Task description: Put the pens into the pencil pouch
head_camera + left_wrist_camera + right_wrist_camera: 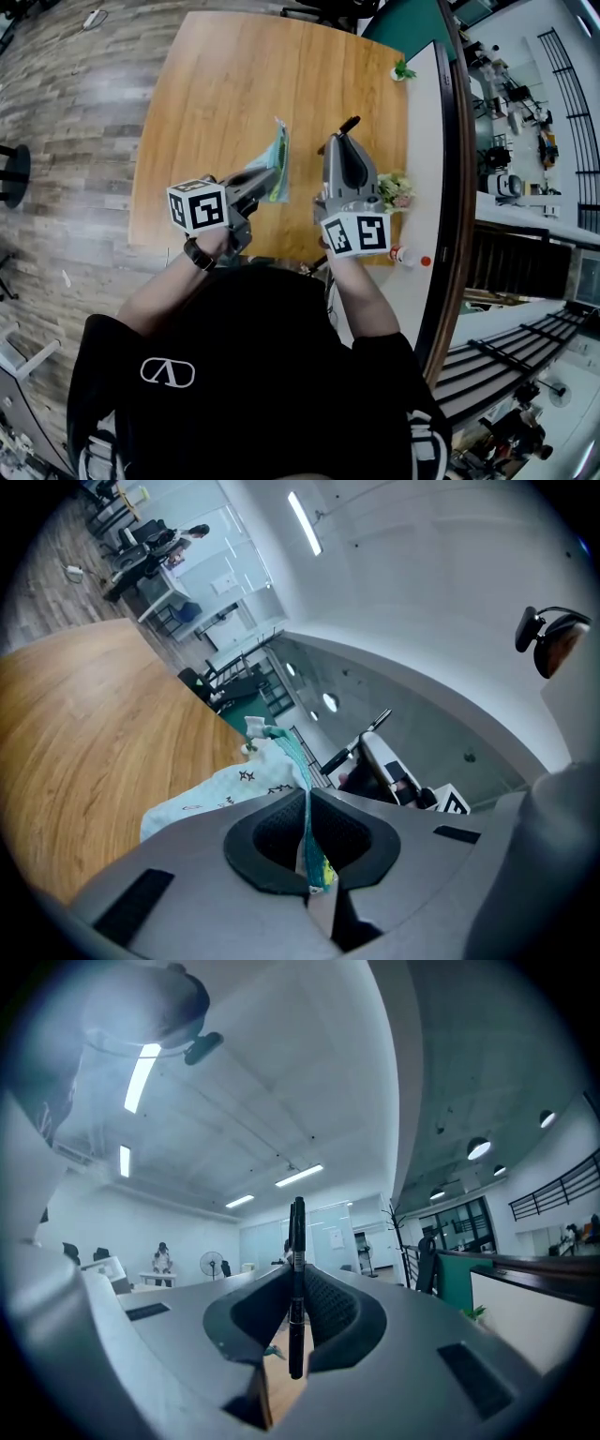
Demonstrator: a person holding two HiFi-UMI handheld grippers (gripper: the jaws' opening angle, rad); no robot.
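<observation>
Black pen (296,1241) clamped between right gripper (296,1312) jaws, upright in right gripper view, both ends poking past pads. Held over right half of wooden table (216,84). Left gripper (307,834) pinched shut on teal edge of pencil pouch (230,787). White star-print pouch extends ahead of jaws, over table's middle. Pen sits just right of pouch, not touching.
</observation>
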